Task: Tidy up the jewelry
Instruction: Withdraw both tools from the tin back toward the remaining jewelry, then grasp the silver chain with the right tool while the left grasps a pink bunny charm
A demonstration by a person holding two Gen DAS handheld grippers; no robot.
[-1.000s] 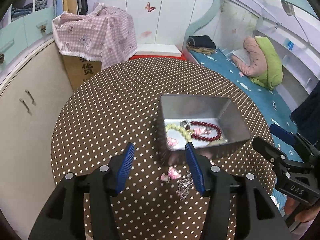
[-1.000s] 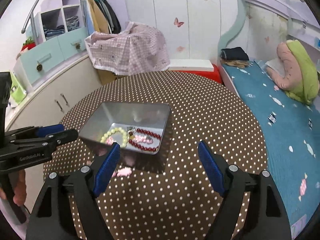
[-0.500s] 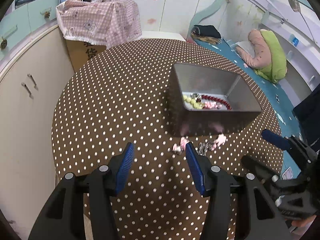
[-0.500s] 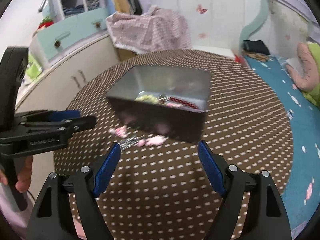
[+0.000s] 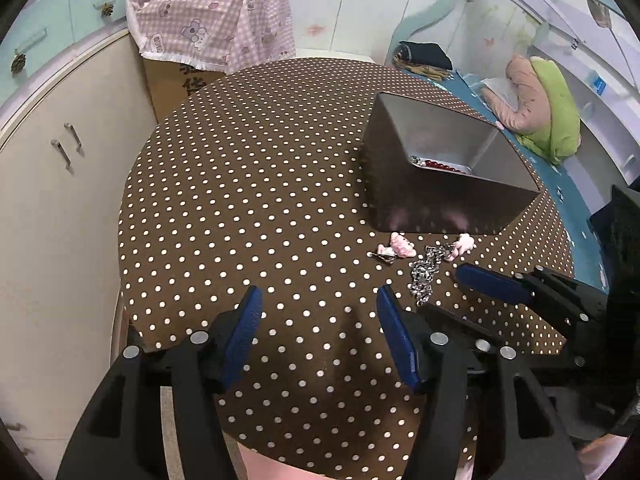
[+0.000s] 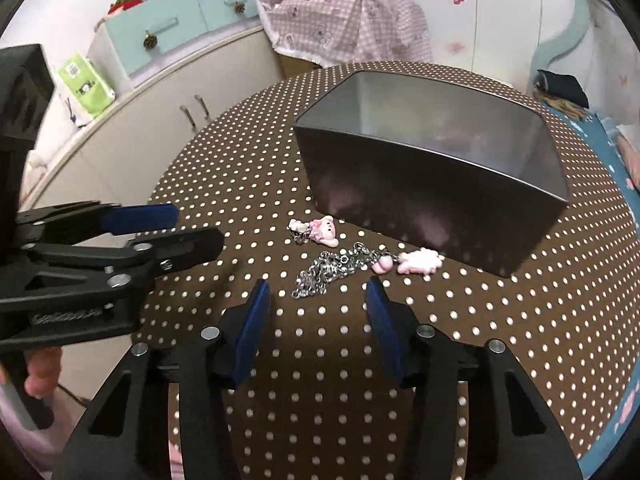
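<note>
A grey metal box (image 5: 452, 208) (image 6: 436, 204) stands on the dotted round table; red beads (image 5: 442, 166) show inside it. In front of it lie a silver chain (image 6: 328, 270) (image 5: 424, 270) with a pink charm (image 6: 420, 261) (image 5: 464, 243) and a separate pink charm clip (image 6: 320, 232) (image 5: 398, 246). My right gripper (image 6: 318, 300) is open, low over the table, just short of the chain. My left gripper (image 5: 318, 308) is open and empty, to the left of the chain. Each gripper shows in the other's view (image 6: 168, 236) (image 5: 472, 292).
The brown dotted tablecloth (image 5: 260, 184) covers the round table, its near edge under the grippers. Cream cabinets (image 5: 52, 184) stand to the left, a pink checked cloth over a carton (image 5: 212, 28) behind, a bed with a pink and green cushion (image 5: 540, 108) to the right.
Both grippers have pulled back from the box and dropped lower. The right gripper has swung left to face the chain, its fingers narrowed around it. The jewelry has not moved.
</note>
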